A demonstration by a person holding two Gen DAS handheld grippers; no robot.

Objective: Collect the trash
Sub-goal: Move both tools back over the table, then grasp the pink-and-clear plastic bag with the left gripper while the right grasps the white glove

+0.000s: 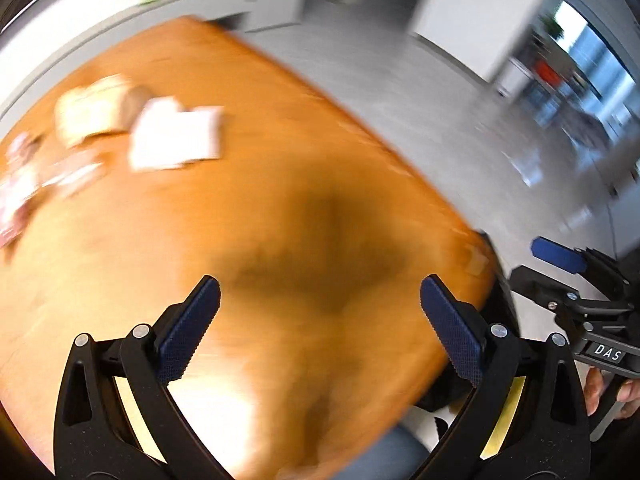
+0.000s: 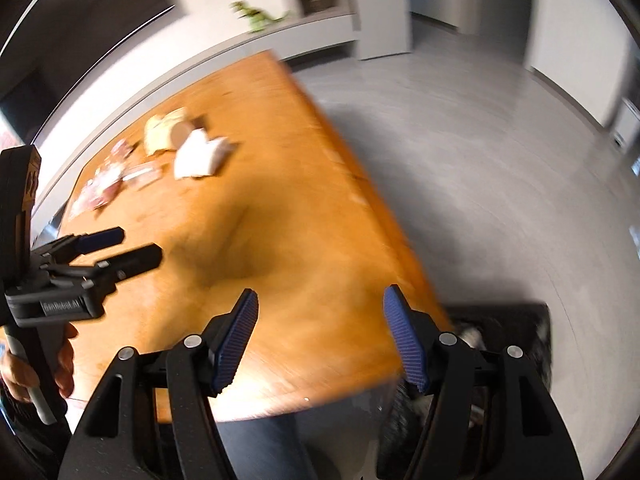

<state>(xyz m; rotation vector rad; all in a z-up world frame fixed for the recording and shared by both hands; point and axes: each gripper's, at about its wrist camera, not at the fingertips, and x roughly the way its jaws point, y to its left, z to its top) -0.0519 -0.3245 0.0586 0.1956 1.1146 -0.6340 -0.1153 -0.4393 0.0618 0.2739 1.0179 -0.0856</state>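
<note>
Both views are motion-blurred. On the wooden table (image 1: 280,184) lies trash at the far left: a crumpled white paper (image 1: 176,136), a beige wrapper or bag (image 1: 96,110) behind it, and pink-red wrappers (image 1: 24,184) at the left edge. The same pile shows in the right wrist view: white paper (image 2: 202,156), beige bag (image 2: 166,134), pink wrappers (image 2: 108,184). My left gripper (image 1: 320,300) is open and empty above the table's near part. My right gripper (image 2: 320,312) is open and empty over the table's near right edge.
A dark bin (image 2: 504,344) with contents stands on the grey floor (image 2: 480,180) beside the table's near right corner. A green toy dinosaur (image 2: 260,16) sits on a white ledge behind the table. The right gripper shows in the left view (image 1: 560,264), the left gripper in the right view (image 2: 120,248).
</note>
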